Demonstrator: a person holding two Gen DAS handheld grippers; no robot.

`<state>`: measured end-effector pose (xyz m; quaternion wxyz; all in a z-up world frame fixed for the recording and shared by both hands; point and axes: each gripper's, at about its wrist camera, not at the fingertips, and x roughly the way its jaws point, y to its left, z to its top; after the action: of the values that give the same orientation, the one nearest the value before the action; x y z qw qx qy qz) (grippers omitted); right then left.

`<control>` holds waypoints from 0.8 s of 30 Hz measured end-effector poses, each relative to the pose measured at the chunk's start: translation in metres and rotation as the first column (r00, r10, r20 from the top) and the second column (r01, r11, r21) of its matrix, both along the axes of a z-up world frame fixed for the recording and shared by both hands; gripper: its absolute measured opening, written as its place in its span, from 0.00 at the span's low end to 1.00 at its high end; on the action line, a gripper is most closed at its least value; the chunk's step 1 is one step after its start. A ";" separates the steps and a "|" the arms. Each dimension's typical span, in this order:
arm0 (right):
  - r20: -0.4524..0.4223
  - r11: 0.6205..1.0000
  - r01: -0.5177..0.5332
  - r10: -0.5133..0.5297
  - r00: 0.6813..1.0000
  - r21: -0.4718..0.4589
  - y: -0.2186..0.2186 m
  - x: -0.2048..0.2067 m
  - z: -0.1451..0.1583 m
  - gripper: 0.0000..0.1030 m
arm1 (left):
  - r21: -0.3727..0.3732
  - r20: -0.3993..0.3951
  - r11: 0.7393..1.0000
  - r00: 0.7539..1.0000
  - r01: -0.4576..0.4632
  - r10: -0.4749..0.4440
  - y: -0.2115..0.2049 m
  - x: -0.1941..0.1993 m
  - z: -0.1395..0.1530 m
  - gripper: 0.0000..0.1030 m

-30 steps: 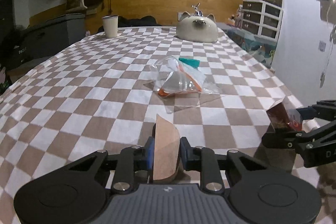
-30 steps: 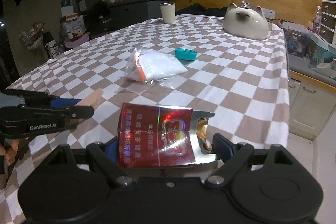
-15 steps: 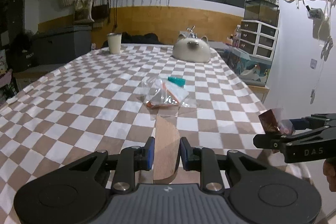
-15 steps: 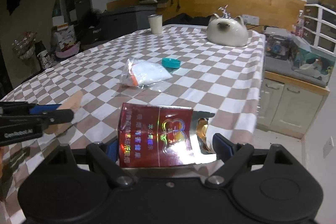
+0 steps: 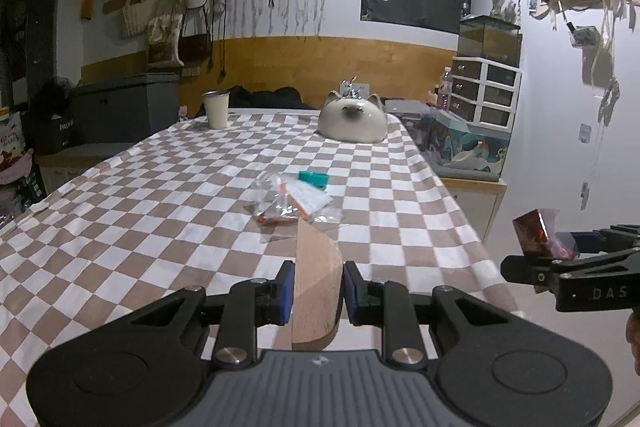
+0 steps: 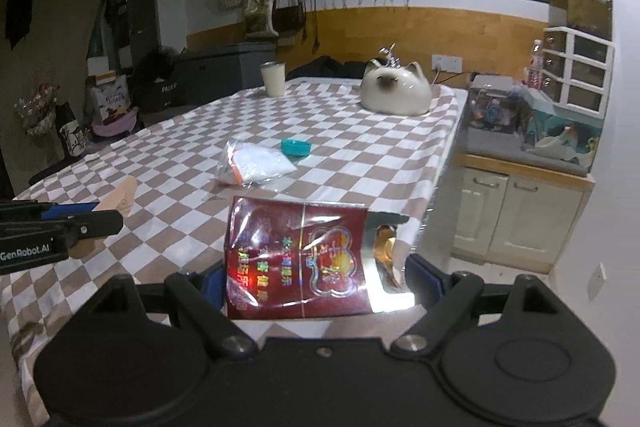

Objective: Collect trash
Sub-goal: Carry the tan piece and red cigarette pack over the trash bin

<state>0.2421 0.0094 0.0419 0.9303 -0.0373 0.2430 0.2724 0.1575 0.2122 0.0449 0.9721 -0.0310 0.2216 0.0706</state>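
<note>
Left claw (image 5: 316, 293) is clamped narrowly on a thin wooden piece (image 5: 316, 287) and right claw (image 6: 316, 281) spread wide across a red cigarette pack (image 6: 296, 259), both lifted clear, apparently for disposal, while the plastic bag (image 5: 294, 201) and teal cap (image 5: 314, 178) lie uncollected on the checkered tabletop (image 5: 160, 195).

The left gripper (image 5: 315, 289) clamps a tan card scrap (image 5: 316, 291) above the table's (image 5: 160, 195) near edge; a clear plastic bag (image 5: 294, 203) lies mid-table, a teal lid (image 5: 314, 178) just behind. Beyond the right edge, the right gripper (image 5: 560, 255) holds a red packet (image 5: 534, 237).
</note>
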 end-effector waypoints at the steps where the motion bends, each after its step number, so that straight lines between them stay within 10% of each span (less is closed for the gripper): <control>1: 0.006 1.000 0.007 -0.007 1.000 0.001 -0.005 -0.003 0.001 0.86 | 0.000 0.004 1.000 1.000 0.004 -0.004 -0.005 -0.001 0.001 0.26; 24: 0.037 0.977 0.212 -0.213 0.976 0.022 -0.142 -0.026 0.003 0.86 | -0.007 0.026 0.983 0.983 0.182 -0.181 -0.126 0.017 0.003 0.26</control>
<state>0.2160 -0.1326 0.0451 0.9589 -0.0079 0.2248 0.1729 0.1746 0.0866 0.0477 0.9771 -0.0159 0.2114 -0.0197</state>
